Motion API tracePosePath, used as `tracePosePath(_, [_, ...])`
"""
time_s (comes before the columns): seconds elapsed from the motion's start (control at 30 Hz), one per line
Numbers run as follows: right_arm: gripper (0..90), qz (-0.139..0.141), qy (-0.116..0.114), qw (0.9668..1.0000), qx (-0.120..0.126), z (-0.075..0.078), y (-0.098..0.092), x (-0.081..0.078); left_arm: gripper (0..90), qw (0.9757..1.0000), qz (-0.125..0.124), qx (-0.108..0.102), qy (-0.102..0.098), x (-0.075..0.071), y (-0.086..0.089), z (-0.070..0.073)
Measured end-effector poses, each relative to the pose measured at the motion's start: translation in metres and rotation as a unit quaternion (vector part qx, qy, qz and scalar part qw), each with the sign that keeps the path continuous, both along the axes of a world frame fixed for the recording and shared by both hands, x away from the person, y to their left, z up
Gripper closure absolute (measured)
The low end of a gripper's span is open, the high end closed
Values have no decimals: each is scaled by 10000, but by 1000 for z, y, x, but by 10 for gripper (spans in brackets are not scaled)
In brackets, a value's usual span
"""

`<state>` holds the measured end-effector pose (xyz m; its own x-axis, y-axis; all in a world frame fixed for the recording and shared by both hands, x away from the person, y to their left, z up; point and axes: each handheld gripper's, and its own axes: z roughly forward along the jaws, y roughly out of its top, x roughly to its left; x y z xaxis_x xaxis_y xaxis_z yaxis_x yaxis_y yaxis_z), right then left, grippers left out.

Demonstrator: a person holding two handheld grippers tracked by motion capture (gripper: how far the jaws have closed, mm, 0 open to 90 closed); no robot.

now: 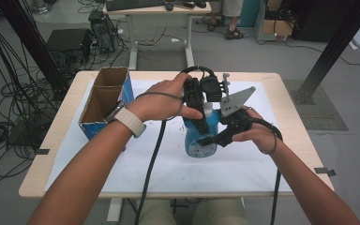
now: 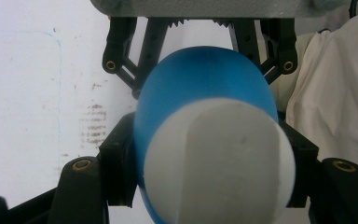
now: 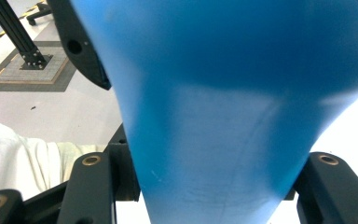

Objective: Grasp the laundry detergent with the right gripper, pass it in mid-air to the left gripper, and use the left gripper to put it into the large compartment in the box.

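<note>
Blue bottle (image 1: 199,140) stands upright near the middle of the white sheet (image 1: 136,164) covering the table (image 1: 51,140), well apart from every edge; I note bare sheet in front and an open cardboard box (image 1: 104,101) at far left. My left gripper (image 1: 198,110) is clenched on the bottle's upper end just below the white cap (image 2: 219,158). My right gripper (image 1: 215,139) grasps the body from the side, jaws pressed against both flanks. Bottle plastic is smooth, tapering.
</note>
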<state>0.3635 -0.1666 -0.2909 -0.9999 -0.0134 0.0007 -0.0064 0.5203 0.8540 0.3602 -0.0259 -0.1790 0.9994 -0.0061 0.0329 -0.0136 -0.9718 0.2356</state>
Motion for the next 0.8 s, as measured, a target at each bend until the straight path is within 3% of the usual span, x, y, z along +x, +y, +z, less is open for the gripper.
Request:
tracePosePath(0.13, [432, -8, 1, 10000, -18, 0, 0, 0, 376, 9999, 80, -70, 3, -1, -1, -1])
tracePosePath(0.17, [433, -18, 6, 10000, -15, 0, -1, 0, 376, 10000, -40, -13, -10, 1, -1, 0])
tracePosePath(0.8, [433, -33, 10, 10000, -19, 1, -3, 0, 375, 10000, -5, 2, 1, 1, -1, 1])
